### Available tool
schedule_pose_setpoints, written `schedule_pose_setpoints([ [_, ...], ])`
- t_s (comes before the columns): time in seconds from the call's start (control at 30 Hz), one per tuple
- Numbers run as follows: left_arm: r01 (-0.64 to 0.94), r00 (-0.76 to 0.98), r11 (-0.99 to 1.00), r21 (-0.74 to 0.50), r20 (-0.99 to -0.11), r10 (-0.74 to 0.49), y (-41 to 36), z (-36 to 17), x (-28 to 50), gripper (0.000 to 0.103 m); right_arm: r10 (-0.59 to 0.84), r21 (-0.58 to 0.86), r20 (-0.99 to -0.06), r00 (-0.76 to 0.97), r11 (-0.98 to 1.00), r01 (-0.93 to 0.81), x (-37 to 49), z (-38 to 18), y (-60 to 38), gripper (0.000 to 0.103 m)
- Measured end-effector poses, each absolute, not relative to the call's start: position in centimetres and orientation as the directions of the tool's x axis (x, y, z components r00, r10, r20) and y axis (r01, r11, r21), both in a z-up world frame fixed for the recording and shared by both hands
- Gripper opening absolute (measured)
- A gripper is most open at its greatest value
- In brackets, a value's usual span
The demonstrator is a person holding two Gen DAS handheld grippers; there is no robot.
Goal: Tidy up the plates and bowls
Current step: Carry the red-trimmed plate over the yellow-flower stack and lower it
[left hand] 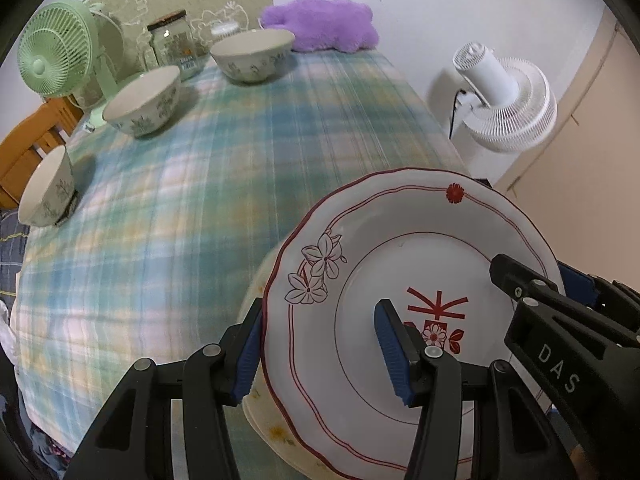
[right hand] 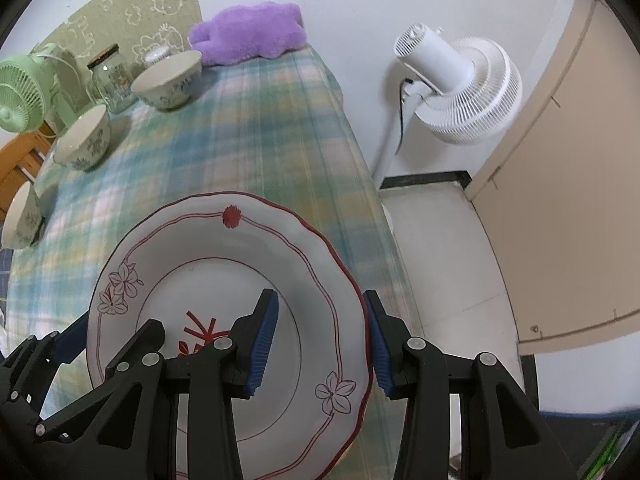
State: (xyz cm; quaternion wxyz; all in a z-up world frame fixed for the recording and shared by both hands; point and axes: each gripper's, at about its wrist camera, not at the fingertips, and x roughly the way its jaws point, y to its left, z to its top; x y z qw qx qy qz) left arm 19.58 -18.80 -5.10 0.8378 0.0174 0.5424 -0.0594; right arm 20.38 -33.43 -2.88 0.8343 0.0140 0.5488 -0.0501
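Both grippers partly open, each straddling the rim of the same plate (left hand: 384, 280) from opposite sides.

Left gripper (left hand: 320, 352): one blue pad outside the plate's left rim, the other over the inner face near the red printed mark. The rim sits between the pads; the outer pad looks touching or just beside the edge, the inner one rests on or very close to the plate's surface. Reads as a grip on the rim.

Right gripper (right hand: 320, 340): same arrangement at the plate's right rim, one pad over the inner face, one just outside the scalloped red edge. In the left wrist view its black fingers enter from the right over the plate.

Plate: white, red double line, flower outlines, red flower at the far rim. Tilted, held above the near right part of the counter (left hand: 200, 184), which carries a green-blue checked cloth. A second, stained plate edge (left hand: 256, 400) shows just beneath it.

Three bowls (left hand: 144, 102) (left hand: 254, 56) (left hand: 48, 188) stand well apart along the counter's left and far side, upright, none stacked. Glass jar (left hand: 172, 48) between the two farther bowls, green fan (left hand: 56, 52) beside it
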Motion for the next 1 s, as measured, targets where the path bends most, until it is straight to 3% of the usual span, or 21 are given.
schedule_pose_setpoints([
  [1.0, 0.156, 0.414, 0.985, 0.076, -0.91, 0.004, -20.8, -7.0, 18.7, 0.054, -0.015, 0.033, -0.933, 0.358, 0.991, 0.129, 19.1, -5.8, -35.5, 0.047],
])
